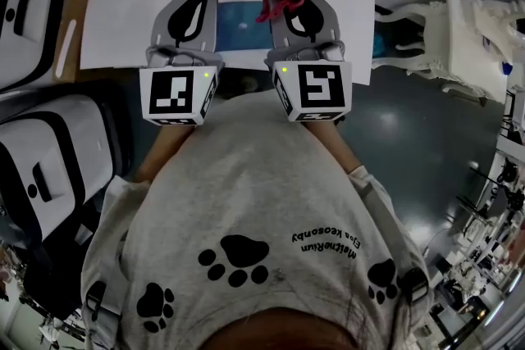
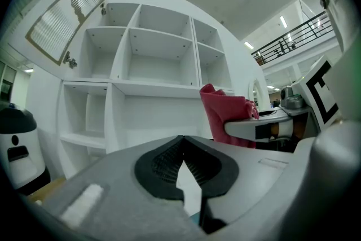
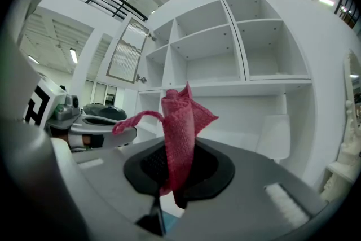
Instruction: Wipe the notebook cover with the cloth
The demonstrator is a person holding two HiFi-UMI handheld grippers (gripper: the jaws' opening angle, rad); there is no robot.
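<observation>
Between the jaws of my right gripper [image 3: 174,173] sits the red cloth [image 3: 179,130], pinched at its lower end. Its long axis runs straight out along the jaws, so it points to the far side, toward the white shelf unit [image 3: 225,59]. One thin strip trails off to the left. From the head view the cloth bunches past the jaw tips, over the far edge of the white table [image 1: 123,29].

Just nearer, the blue notebook [image 1: 242,25] lies flat on that table, showing only between the two grippers. Its ends are hidden under them, so I cannot tell its long axis.

My left gripper [image 2: 183,147] is beside the right one, apart from the cloth. Its jaws meet at the tips with nothing between them.
</observation>
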